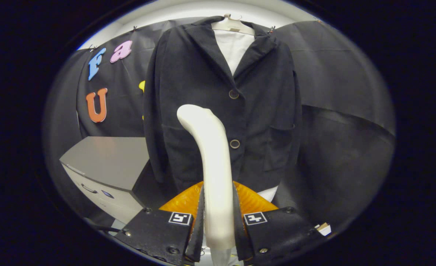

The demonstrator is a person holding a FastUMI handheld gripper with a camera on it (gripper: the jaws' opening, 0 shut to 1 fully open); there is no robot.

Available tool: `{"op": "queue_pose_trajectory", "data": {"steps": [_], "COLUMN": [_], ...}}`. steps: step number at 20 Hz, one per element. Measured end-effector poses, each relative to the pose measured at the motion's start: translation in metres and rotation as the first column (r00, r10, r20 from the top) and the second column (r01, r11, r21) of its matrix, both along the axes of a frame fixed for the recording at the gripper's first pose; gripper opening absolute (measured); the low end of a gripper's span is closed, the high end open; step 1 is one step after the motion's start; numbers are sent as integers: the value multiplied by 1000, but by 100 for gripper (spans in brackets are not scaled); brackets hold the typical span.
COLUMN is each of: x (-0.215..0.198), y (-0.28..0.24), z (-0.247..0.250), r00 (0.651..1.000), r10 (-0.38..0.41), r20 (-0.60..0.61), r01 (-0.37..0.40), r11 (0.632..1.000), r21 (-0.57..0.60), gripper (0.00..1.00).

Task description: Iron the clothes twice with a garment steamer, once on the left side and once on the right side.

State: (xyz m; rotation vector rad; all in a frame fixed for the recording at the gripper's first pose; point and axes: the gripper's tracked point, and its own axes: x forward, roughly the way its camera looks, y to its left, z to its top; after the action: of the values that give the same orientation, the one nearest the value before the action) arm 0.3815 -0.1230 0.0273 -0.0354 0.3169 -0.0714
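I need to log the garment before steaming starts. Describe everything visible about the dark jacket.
The dark jacket hangs upright on a pale hanger against the black cloth wall, front facing the claw. It looks like soft, matte dark fabric with notched lapels, two round buttons down the front, both fastened, and a patch pocket on one side. A white garment shows at the open neck and below the hem. The white steamer, gripped between the claw's fingers, rises in front of the jacket; whether it touches the fabric cannot be told.

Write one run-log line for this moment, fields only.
gripper: shut on steamer handle | steamer head: raised before jacket front | jacket: on hanger, buttoned | contact: cannot tell
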Motion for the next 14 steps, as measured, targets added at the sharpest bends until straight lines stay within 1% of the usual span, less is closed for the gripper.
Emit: {"op": "queue_pose_trajectory", "data": {"steps": [8, 14], "x": [-2, -7], "y": [-7, -12], "z": [-45, -83], "r00": [997, 988], "r10": [-15, -19], "r20": [-73, -152], "r01": [15, 20], "r11": [1000, 1000], "r21": [3, 4], "gripper": [39, 38]}}
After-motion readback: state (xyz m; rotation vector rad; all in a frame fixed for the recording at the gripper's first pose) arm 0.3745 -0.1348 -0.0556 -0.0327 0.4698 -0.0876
